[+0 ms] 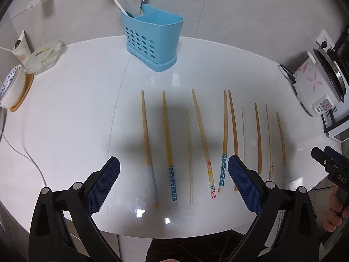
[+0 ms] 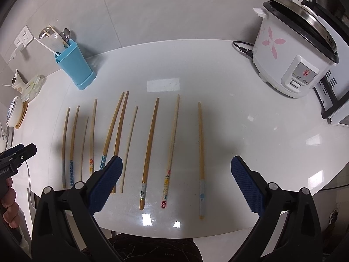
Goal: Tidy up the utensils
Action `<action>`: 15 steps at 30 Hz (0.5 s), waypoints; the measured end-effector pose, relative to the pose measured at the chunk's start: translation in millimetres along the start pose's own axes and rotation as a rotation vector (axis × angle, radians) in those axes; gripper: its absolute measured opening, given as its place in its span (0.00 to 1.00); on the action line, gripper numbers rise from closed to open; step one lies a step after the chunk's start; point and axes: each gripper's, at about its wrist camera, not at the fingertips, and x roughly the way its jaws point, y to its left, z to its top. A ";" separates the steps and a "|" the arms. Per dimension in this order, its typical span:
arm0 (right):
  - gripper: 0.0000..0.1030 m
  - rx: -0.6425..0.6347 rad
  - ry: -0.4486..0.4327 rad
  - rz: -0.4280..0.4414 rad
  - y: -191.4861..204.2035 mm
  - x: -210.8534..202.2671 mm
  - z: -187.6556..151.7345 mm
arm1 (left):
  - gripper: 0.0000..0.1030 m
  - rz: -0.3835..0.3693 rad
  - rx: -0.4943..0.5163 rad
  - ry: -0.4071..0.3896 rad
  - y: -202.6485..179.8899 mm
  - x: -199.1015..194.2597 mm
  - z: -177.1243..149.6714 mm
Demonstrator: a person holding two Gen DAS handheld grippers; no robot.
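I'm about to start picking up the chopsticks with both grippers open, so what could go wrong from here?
1. Two bamboo chopsticks lie nearly touching; closing on one may drag its neighbour.
2. The glossy white table is slick, so thin sticks could skid toward its near edge.
3. The blue perforated plastic utensil caddy already holds a white slotted spoon leaning out; inserting sticks there might snag it.
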 end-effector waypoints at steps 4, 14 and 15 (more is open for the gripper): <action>0.93 0.000 -0.002 0.000 -0.5 -1.0 -0.1 | 0.94 0.005 0.000 0.000 -0.3 0.2 0.3; 0.93 -0.003 -0.003 -0.004 0.5 -1.6 1.0 | 0.94 -0.002 0.004 -0.002 -0.7 -0.1 2.2; 0.93 -0.003 -0.002 -0.003 0.2 -1.5 1.2 | 0.94 -0.002 0.003 -0.002 -0.7 -0.2 1.9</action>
